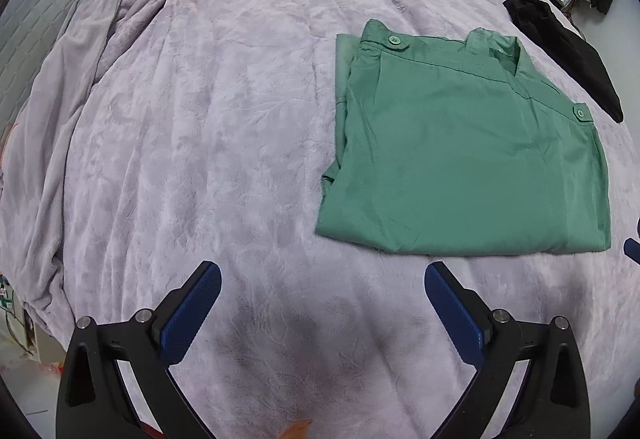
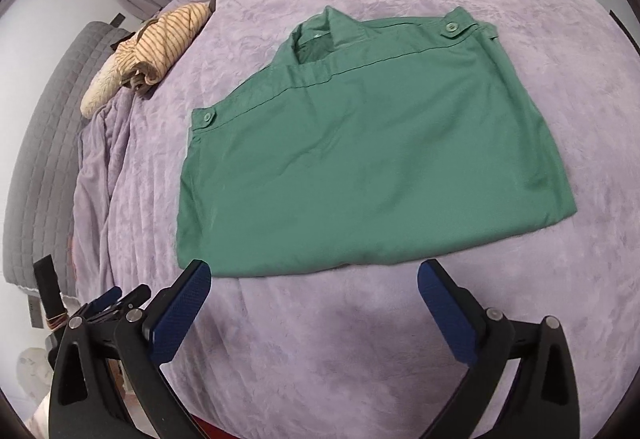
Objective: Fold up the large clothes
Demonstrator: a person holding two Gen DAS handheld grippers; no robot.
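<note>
1. The green shirt lies folded flat on the bed, in the middle.
2. The right tongs and the left tongs both stand wide apart and empty.
3. I think only smoothing the near edge remains; press gently, do not drag.
</note>
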